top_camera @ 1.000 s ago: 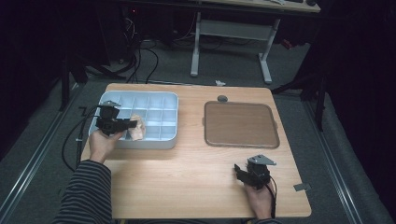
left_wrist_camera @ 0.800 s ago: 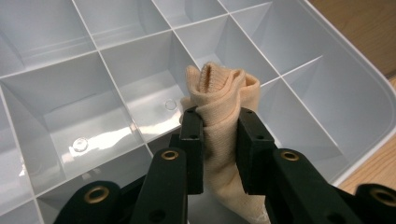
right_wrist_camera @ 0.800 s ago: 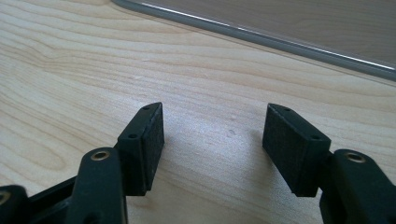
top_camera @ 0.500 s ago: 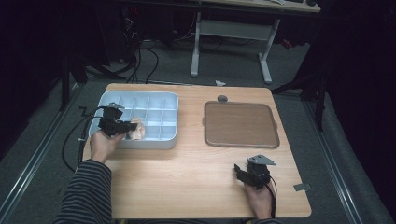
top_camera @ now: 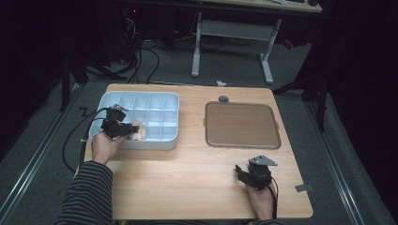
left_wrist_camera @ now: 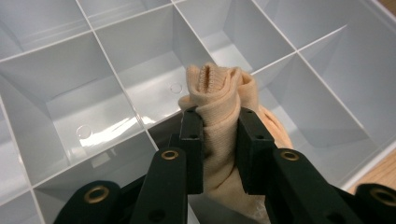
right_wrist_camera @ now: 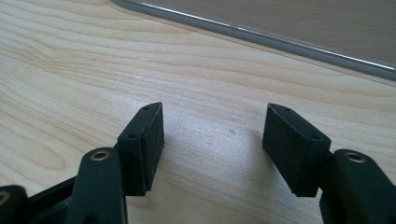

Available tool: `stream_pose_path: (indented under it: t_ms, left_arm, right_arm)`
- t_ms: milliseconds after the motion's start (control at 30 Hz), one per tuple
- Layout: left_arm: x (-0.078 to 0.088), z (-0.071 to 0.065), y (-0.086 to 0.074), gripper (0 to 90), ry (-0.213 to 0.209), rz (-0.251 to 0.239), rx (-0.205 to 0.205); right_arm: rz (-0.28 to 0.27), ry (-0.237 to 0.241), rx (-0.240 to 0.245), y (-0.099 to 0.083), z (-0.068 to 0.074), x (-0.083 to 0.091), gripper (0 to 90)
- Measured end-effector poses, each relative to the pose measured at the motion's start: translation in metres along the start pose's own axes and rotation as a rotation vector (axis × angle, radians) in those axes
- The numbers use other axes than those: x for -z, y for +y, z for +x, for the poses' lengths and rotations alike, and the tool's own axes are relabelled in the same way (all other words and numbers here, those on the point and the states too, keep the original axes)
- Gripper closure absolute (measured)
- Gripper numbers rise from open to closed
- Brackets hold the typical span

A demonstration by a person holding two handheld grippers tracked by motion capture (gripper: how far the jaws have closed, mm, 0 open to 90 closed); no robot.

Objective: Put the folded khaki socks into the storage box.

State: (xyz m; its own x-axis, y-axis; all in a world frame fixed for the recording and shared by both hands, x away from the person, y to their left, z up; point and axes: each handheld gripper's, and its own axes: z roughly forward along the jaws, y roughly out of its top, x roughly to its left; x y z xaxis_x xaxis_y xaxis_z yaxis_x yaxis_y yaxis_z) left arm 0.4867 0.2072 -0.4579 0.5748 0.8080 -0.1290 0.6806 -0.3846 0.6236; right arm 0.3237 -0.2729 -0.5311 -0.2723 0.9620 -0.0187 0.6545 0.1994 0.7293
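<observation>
Left gripper (left_wrist_camera: 219, 144) clamped on a bundle of beige knit cloth (left_wrist_camera: 224, 107); both pads press into its sides, the ribbed edge bunched up above the jaws. Cloth hangs over the divided grey tray (top_camera: 155, 101), above the compartments along its near edge, in the high view. Whether the cloth's lower end touches a compartment floor: cannot tell. Compartments in sight in the left gripper view hold nothing else.

Tray sits on the left half of the wooden surface (top_camera: 187, 173). Brown flat mat (top_camera: 241, 125) lies well apart on the right half.

Right gripper (right_wrist_camera: 212, 140) rests low over bare wood near the front right of the surface, jaws spread with nothing between them. Mat's edge runs across the top of the right gripper view.
</observation>
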Motion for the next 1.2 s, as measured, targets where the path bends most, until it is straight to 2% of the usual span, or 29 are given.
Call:
stream_pose_path:
  t_ms: [400,533,733,833,933,1200]
  left_arm:
    - [-0.003,0.001,0.000,75.0,0.002,0.017,0.002]
    - [-0.004,0.000,0.000,75.0,0.016,0.021,-0.013]
    - [-0.006,0.001,-0.001,75.0,0.013,0.030,-0.007]
    - [-0.009,0.000,-0.001,75.0,0.019,0.045,-0.009]
    - [-0.016,-0.001,-0.003,75.0,0.039,0.086,-0.030]
    - [-0.022,0.001,-0.005,74.9,0.021,0.112,-0.014]
  right_arm:
    - [0.000,0.001,0.000,0.000,0.000,0.000,38.8]
    - [0.000,0.000,0.000,0.000,0.000,0.000,38.8]
    - [0.000,0.000,0.000,0.000,0.000,0.000,38.8]
    - [0.000,0.000,0.000,0.000,0.000,0.000,38.8]
    - [0.000,0.000,0.000,0.000,0.000,0.000,38.8]
    - [0.000,0.000,0.000,0.000,0.000,0.000,38.8]
